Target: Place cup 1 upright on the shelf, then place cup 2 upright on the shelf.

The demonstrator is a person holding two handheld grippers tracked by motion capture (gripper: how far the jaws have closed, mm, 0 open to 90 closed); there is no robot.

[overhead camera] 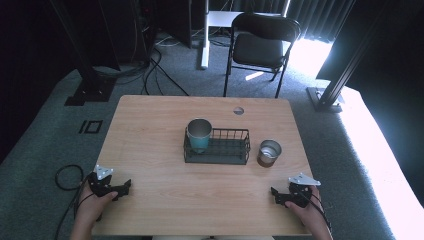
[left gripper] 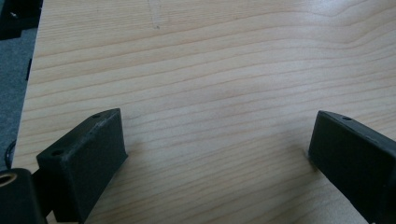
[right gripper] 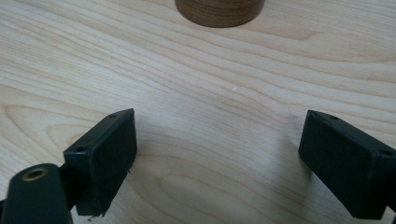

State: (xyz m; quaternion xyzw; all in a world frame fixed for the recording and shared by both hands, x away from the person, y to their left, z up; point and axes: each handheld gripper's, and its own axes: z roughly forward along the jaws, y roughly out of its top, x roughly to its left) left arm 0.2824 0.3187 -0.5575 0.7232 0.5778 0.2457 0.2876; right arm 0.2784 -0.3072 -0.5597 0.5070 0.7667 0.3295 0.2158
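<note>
A black wire basket (overhead camera: 226, 146) stands in the middle of the wooden table (overhead camera: 150, 150). A teal metal cup (overhead camera: 199, 135) stands upright in its left end. A brown cup (overhead camera: 269, 152) with a shiny inside stands on the table just right of the basket; its base (right gripper: 219, 9) shows at the top of the right gripper view. My left gripper (overhead camera: 127, 186) rests open at the table's near left, over bare wood (left gripper: 215, 140). My right gripper (overhead camera: 274, 194) rests open at the near right, short of the brown cup, with nothing between its jaws.
A black folding chair (overhead camera: 260, 45) stands beyond the table's far edge. A round cable hole (overhead camera: 238, 110) sits near the far edge. Cables (overhead camera: 65, 177) lie on the carpet at the left. Black frame posts (overhead camera: 345, 65) stand at both far corners.
</note>
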